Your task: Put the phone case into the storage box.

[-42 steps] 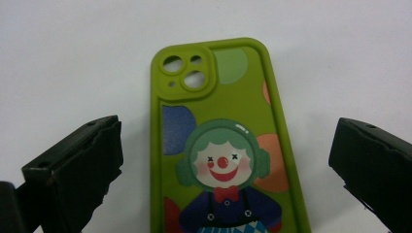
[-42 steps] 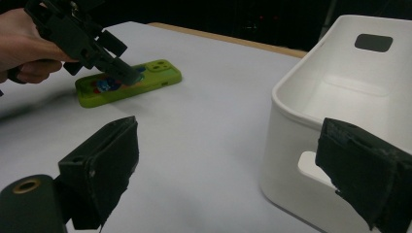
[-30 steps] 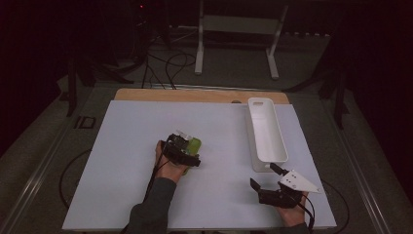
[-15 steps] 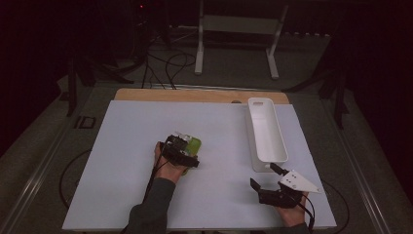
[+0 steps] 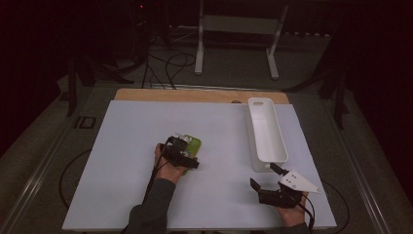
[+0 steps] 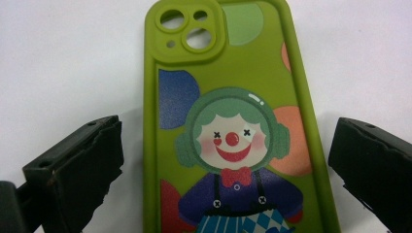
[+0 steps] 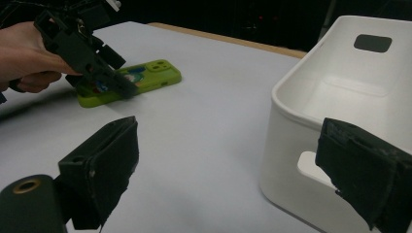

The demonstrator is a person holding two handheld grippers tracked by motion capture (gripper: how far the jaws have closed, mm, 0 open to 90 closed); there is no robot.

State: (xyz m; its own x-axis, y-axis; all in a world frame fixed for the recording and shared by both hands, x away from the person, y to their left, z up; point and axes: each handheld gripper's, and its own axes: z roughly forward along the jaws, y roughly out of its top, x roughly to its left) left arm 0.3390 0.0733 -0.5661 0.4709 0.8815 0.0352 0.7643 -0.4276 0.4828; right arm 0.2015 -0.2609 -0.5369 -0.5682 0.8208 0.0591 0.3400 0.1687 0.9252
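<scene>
A green phone case [image 6: 233,126] with a clown picture lies flat on the white table, camera cutouts pointing away from me. My left gripper [image 6: 228,141] hovers over its lower half, open, one jaw on each side and neither touching it. From above, the left gripper [image 5: 182,150] covers the near end of the case [image 5: 194,144]. The right gripper view catches the case [image 7: 145,77] under the left gripper [image 7: 82,43]. My right gripper [image 5: 263,175] stands open and empty at the front right, just before a long white bin [image 5: 265,136]. Its jaws [image 7: 233,160] frame the bin's near corner [image 7: 301,107].
The bin is empty and has handle slots in its end walls. A white sheet [image 5: 126,161] covers the table, with a wooden strip [image 5: 195,95] along the back edge. Beyond the table are a white stand [image 5: 238,44] and floor cables [image 5: 170,63].
</scene>
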